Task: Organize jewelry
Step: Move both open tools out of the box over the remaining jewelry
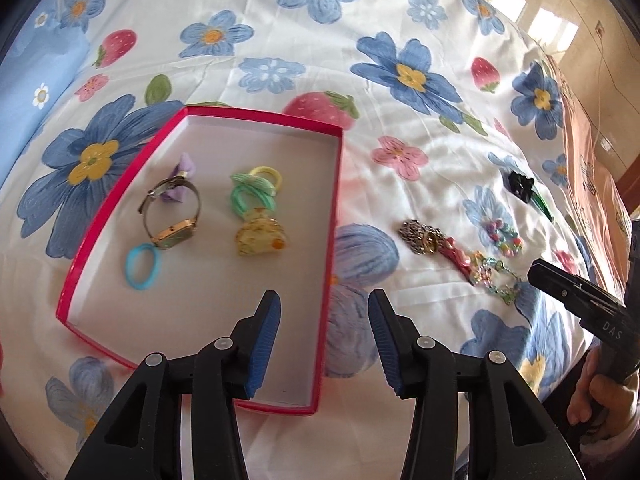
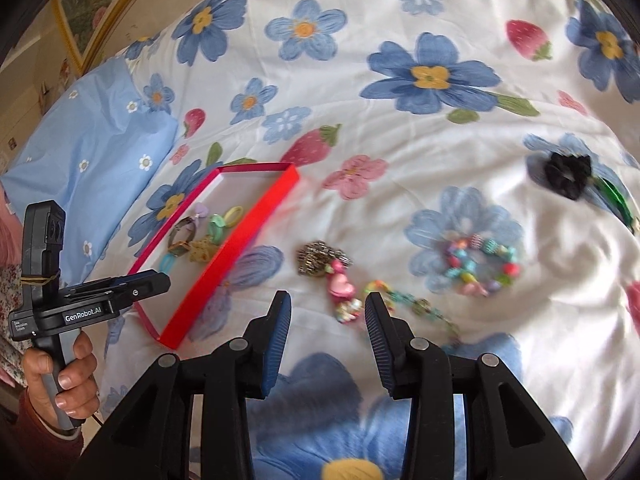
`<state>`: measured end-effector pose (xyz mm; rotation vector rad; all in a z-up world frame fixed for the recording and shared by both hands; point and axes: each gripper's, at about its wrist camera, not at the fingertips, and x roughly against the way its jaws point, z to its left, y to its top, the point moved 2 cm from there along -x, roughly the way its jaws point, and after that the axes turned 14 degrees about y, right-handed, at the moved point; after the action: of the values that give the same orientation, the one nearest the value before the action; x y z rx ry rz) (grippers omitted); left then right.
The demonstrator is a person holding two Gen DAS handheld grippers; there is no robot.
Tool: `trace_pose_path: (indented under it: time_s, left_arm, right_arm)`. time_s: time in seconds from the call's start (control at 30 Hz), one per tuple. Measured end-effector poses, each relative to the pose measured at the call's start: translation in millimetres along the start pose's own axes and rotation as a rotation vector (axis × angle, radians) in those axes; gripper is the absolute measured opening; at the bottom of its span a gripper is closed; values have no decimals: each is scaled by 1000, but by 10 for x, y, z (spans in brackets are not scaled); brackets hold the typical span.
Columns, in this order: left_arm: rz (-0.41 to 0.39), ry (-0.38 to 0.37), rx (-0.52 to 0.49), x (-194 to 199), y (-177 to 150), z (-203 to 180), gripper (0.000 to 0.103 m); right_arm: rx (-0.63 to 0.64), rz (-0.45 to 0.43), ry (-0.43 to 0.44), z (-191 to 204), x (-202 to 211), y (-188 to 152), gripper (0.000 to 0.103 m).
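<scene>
Left wrist, red-rimmed tray (image 1: 334, 184), gold watch (image 1: 176, 232) inside

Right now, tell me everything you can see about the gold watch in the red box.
The gold-cased wristwatch with a grey metal band lies inside the shallow red-walled box, on its white floor, left of centre. Its rectangular case has a dark greenish face and sits toward the near end; the band loops away from it. The far part of the band overlaps a lilac fabric flower, and the case touches a blue elastic hair ring. No tongs touch it.

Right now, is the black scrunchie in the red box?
Out. The black scrunchie lies on the flowered bedspread, far from the red box.
</scene>
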<state>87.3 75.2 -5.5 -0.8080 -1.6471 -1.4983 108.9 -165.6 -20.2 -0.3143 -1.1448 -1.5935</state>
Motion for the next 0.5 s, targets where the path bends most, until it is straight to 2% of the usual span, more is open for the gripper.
trace_pose_path:
  time_s: [0.23, 0.5]
  left_arm:
    - [-2, -22, -72, -65, 55, -333, 46]
    - [-4, -29, -138, -176, 138, -614, 45]
  right_arm:
    - [-51, -43, -45, -259, 264, -61, 40]
    - [-79, -63, -73, -458, 364, -47, 40]
